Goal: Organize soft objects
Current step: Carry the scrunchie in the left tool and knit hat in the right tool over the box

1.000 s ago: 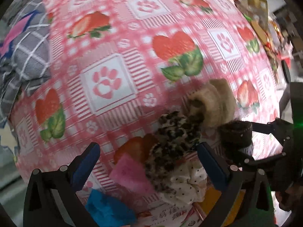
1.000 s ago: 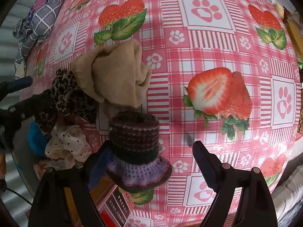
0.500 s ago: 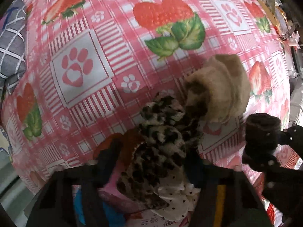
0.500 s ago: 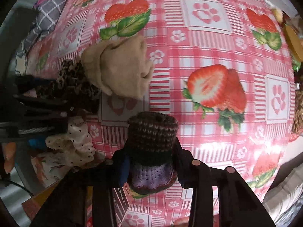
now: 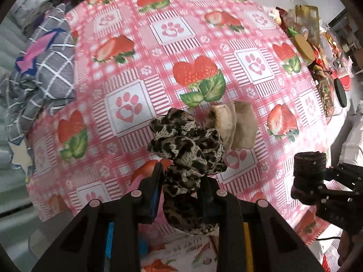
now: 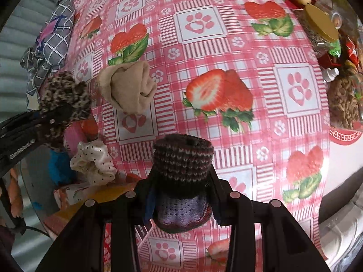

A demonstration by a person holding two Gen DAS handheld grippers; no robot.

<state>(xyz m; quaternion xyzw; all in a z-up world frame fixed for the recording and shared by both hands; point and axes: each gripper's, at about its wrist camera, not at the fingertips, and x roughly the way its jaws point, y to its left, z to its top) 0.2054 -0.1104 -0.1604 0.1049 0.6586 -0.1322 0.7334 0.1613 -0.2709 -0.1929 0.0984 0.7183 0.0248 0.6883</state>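
Strawberry tablecloth (image 5: 127, 95) fills my view. My left gripper (image 5: 181, 181) squeezes a spotted scrunchie (image 5: 186, 145), my right gripper (image 6: 181, 181) squeezes a knit hat (image 6: 182, 156). Both look lifted; next I need a spot to sort them.

— Surface? 
— Table under a pink checked tablecloth (image 5: 127, 83) printed with strawberries and paw prints; glossy, glare at its right edge.
— Far side? 
— Grey plaid bedding (image 5: 45, 68) heaped at left; packets and a yellow-lidded jar (image 6: 321, 23) crowded at right.
— Beyond? 
— Pale wall, possibly corrugated; too blurred to confirm.
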